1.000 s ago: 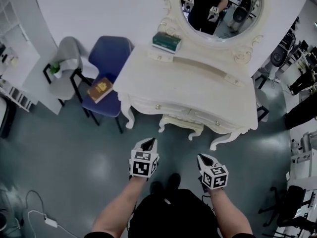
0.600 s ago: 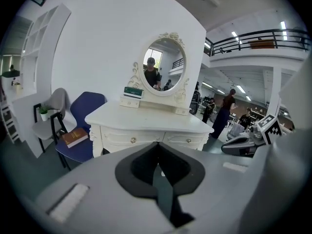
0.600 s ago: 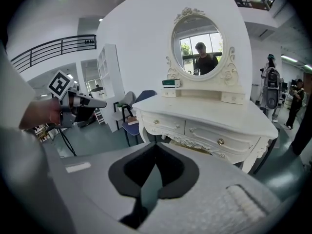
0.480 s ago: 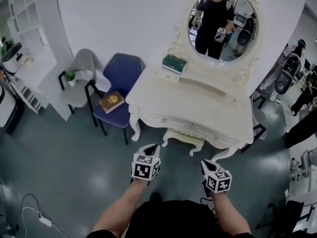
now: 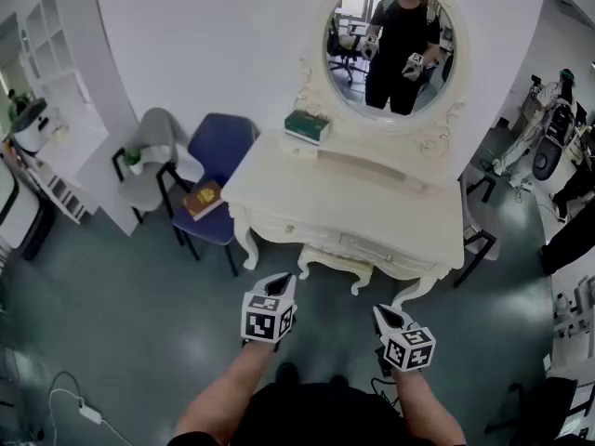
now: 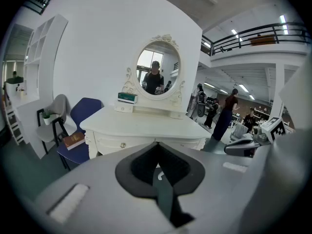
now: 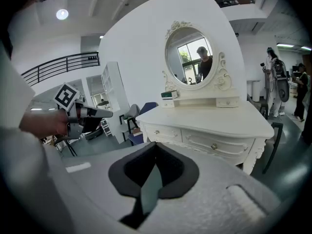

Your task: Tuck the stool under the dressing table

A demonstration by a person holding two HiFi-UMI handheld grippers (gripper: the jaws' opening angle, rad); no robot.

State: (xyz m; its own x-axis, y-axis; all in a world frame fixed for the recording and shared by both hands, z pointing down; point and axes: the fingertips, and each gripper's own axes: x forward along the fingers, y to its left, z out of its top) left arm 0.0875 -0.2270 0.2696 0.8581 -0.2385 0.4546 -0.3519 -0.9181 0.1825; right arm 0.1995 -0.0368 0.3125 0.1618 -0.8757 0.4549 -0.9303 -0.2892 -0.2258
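The cream dressing table (image 5: 344,189) with its round mirror (image 5: 390,45) stands against the white wall. The matching stool (image 5: 337,262) sits tucked beneath it, only its front rail and curved legs showing. My left gripper (image 5: 283,280) and right gripper (image 5: 382,312) hover side by side over the floor in front of the table, apart from the stool. Both are shut and hold nothing. In the left gripper view the shut left gripper (image 6: 157,146) faces the table (image 6: 141,128). The right gripper (image 7: 156,148) faces the drawer front (image 7: 214,143).
A blue chair (image 5: 218,147) carrying a brown book (image 5: 202,200) and a grey chair (image 5: 153,147) stand left of the table. A green box (image 5: 307,126) lies on the tabletop. A black chair (image 5: 476,238) is at the right, white shelving (image 5: 51,82) at far left, a cable (image 5: 79,405) on the floor.
Both grippers have risen and stayed shut. The head view has tilted up, so the table and mirror sit lower in the frame. The stool has not moved.
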